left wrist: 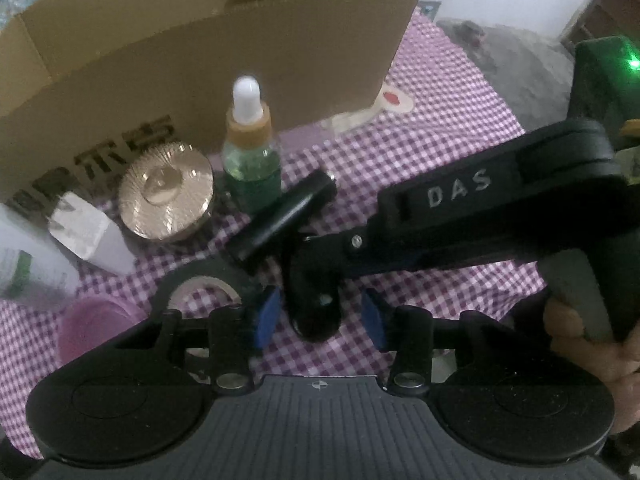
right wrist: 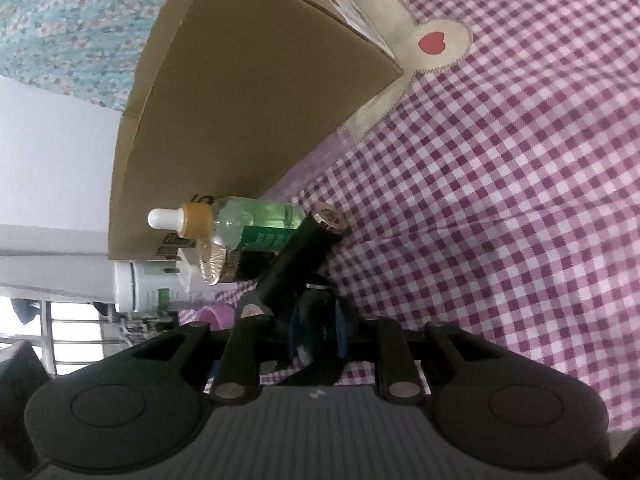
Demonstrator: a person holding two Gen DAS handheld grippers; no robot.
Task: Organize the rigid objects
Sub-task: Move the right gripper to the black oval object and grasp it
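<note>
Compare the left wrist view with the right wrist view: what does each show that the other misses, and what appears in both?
Only the left wrist view shows the right tool from outside, its "DAS" arm, the holding hand, the left tool with pads apart, and a tape roll.

Only the right wrist view shows the black tube's gold end cap, the window railing and the heart patch.

Both show the cardboard box, dropper bottle, gold round lid, black tube, white bottle and checked cloth.
</note>
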